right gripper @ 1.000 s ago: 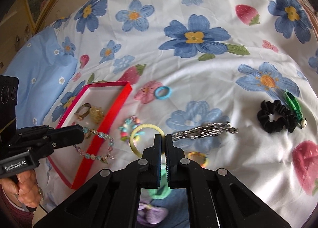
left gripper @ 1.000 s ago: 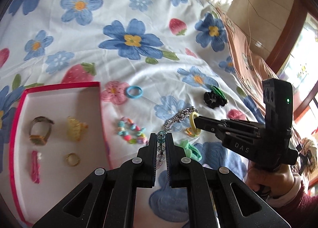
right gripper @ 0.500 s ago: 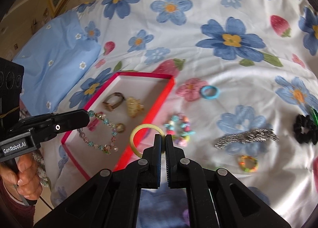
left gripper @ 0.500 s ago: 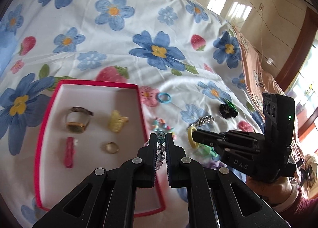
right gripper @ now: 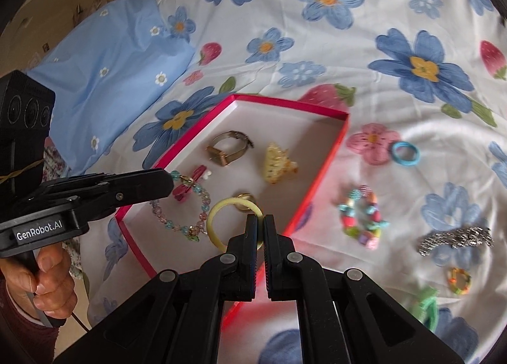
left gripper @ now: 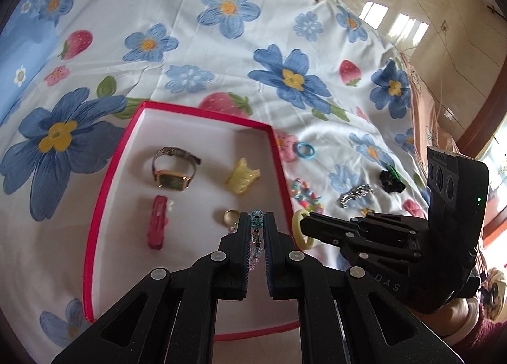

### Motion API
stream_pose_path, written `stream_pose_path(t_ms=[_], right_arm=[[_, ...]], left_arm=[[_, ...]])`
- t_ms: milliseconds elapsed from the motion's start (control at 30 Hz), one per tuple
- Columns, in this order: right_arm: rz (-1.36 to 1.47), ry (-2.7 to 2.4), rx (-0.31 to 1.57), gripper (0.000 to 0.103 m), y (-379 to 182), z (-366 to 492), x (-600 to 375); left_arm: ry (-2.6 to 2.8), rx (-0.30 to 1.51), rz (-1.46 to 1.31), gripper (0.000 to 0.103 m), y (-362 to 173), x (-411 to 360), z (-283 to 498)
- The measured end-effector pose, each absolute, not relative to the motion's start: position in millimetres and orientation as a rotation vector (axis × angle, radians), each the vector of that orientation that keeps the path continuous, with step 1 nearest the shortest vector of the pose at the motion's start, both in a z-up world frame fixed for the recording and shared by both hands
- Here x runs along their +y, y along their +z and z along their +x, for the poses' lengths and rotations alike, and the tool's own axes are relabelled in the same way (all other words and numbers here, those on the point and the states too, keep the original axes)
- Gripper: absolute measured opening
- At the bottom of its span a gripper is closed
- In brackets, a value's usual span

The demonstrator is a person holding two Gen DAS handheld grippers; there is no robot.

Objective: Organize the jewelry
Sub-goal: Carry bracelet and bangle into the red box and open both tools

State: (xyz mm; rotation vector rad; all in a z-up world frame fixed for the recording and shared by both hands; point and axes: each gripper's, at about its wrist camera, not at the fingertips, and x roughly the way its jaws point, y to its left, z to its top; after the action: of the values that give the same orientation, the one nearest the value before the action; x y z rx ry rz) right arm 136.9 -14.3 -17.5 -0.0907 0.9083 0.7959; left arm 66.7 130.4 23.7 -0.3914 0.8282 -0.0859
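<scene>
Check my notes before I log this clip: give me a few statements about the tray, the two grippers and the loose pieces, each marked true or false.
1. The left gripper holds a beaded bracelet. True.
2. The right gripper is open and empty. False: its jaws are shut on a yellow ring.
3. A watch lies inside the red tray. True.
4. The blue ring is in the tray. False: it lies on the bedsheet, outside.
5. The silver chain lies on the bedsheet. True.
</scene>
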Motion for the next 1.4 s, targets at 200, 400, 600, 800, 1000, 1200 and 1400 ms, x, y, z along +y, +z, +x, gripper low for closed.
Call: stream_pose_path(t_ms=[200, 400, 600, 800, 1000, 1200, 1400], right_arm=[[-0.14, 0.815, 0.941, 0.003, -33.9, 138.5, 8.9], [-0.202, 0.824, 0.969, 0.003, -47.4, 141.6, 25.5], [-0.262, 0.823, 0.988, 0.003, -59.2, 143.3, 40.1], [-0.291, 0.815, 0.99, 0.003, -64.6, 143.1, 45.5], [-0.3, 0.815, 0.989, 0.006, -64.1, 143.3, 49.3], [-0.284, 0.816, 0.992, 0.008, -64.0, 143.6, 48.2], [-0.256, 0.822, 0.994, 0.012, -61.5, 142.5, 45.5]], left_arm=[[-0.048, 0.862, -0.425, 0.007, 6.7, 148.1, 67.1], [0.012, 0.88, -0.444, 0.007, -6.0, 167.2, 66.3], [0.078, 0.905, -0.453, 0.007, -20.7, 178.6, 63.9], [0.113, 0.925, -0.469, 0.007, -31.3, 184.1, 63.8], [0.13, 0.932, -0.468, 0.007, -36.1, 185.3, 67.8], [0.141, 0.938, -0.458, 0.007, -36.6, 185.0, 68.1], [0.151, 0.94, -0.454, 0.011, -34.5, 184.7, 67.7]])
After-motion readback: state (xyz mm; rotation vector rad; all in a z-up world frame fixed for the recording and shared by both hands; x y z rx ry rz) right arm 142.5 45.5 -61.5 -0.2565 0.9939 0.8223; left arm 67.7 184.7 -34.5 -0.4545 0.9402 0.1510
